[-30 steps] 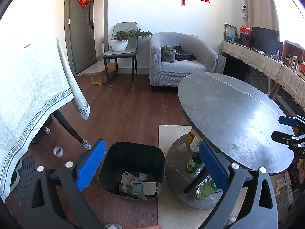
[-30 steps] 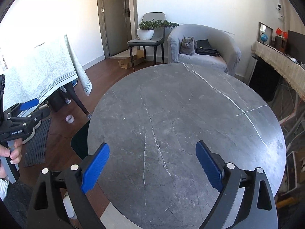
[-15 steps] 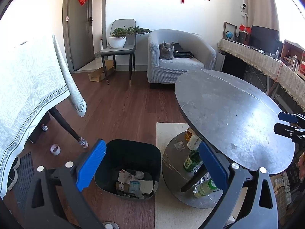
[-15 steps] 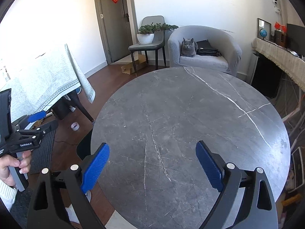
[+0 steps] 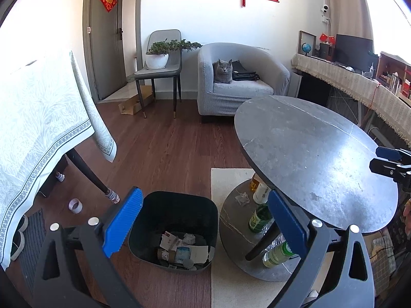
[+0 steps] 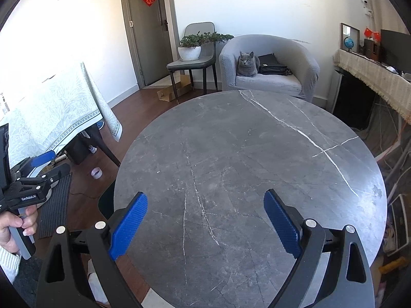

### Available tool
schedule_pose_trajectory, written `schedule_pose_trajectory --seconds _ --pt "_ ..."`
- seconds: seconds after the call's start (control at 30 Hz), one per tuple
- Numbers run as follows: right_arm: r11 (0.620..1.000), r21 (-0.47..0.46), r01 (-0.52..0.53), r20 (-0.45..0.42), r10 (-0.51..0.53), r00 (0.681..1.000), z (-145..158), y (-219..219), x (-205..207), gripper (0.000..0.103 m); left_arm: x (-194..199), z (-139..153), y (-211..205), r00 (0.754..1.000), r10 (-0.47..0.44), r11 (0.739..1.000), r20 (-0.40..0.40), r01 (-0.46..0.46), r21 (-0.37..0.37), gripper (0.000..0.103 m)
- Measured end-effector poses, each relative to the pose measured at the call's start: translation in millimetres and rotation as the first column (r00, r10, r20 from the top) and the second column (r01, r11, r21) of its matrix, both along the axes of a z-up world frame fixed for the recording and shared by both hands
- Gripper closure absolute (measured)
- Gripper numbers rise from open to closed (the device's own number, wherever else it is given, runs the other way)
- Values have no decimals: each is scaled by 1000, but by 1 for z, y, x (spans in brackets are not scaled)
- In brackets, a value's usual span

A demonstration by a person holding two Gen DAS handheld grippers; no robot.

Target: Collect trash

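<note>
A: Entry, left to right. What did the left wrist view show?

B: The left gripper (image 5: 203,227) was spread wide, holding nothing. It hung above the black bin (image 5: 174,228) at 6 o'clock on the floor. The bin held crumpled paper and cartons (image 5: 183,250), so part of the trash was already collected.

A: Anything left on the floor?

B: A tape roll (image 5: 75,205) lay at 9 o'clock from the bin, near the leg of the cloth-covered table (image 5: 41,118). Whether it counts as trash, I could not tell.

A: And at 3 o'clock from the bin?

B: The lower shelf (image 5: 232,228) of the round table (image 6: 251,169) carried a small crumpled scrap (image 5: 242,198) and several bottles (image 5: 258,218). I judged these the likely remaining items.

A: Right side?

B: The right gripper (image 6: 205,224) was also released and empty, over the round table's top, which bore no trash. Estimate: task well advanced, shelf items outstanding.
</note>
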State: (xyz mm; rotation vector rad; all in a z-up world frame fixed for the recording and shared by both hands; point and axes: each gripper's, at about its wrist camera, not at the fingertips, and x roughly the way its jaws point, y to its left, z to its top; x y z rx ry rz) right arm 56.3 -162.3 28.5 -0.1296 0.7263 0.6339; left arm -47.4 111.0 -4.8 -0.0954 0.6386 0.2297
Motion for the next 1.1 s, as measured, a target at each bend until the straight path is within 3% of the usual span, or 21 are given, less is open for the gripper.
schedule_pose_trajectory --seconds 1.1 --pt "1000 -10 -10 0 10 1000 -1 -4 3 10 -3 3 2 1000 0 1000 11 0 -15 3"
